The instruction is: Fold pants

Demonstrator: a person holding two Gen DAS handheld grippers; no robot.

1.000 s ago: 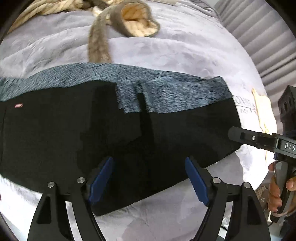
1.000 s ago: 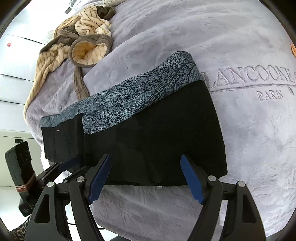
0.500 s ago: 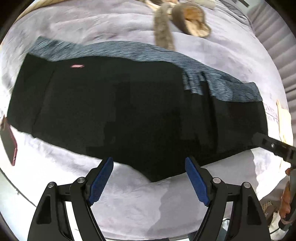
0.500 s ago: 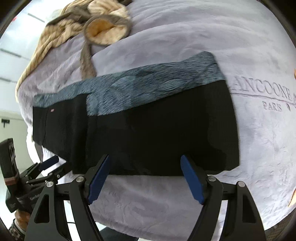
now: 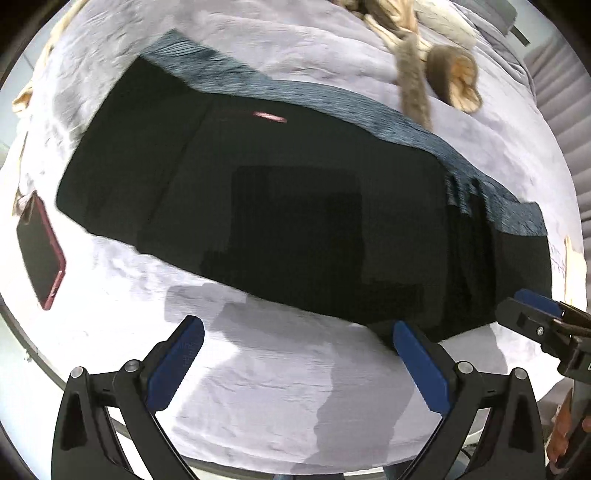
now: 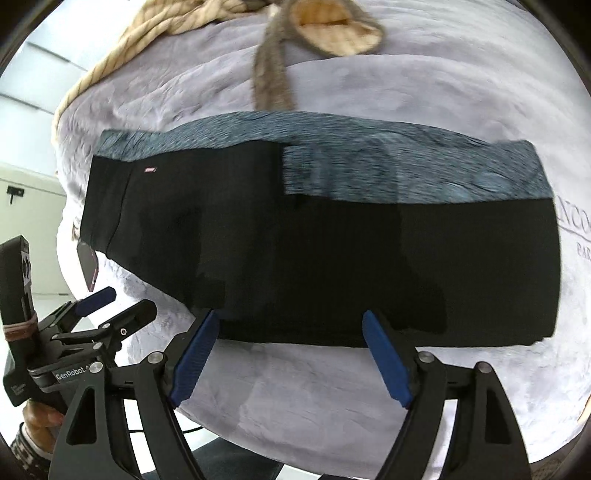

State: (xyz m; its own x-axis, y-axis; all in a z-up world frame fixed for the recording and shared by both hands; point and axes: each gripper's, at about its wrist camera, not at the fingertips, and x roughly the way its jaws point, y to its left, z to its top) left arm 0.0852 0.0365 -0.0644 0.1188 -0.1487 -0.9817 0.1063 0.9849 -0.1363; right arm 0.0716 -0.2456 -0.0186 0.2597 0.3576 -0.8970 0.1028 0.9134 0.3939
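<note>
Black pants [image 5: 295, 221] with a blue-grey patterned stripe along the far edge lie flat and lengthwise on a grey blanket [image 5: 266, 391]; they also show in the right wrist view [image 6: 314, 258]. My left gripper [image 5: 297, 356] is open and empty, hovering over the blanket just short of the pants' near edge. My right gripper [image 6: 290, 349] is open and empty at the near edge of the pants. Each gripper shows in the other's view: the right one [image 5: 532, 314] at the pants' right end, the left one [image 6: 110, 306] near the waist end.
A red-cased phone [image 5: 40, 251] lies on the blanket left of the waistband. A striped beige and brown garment [image 6: 317, 33] is bunched at the far side. The bed's near edge runs just below both grippers.
My left gripper has swung left and pulled back off the pants, so the waist end and the phone came into view. My right gripper has shifted slightly left along the near edge.
</note>
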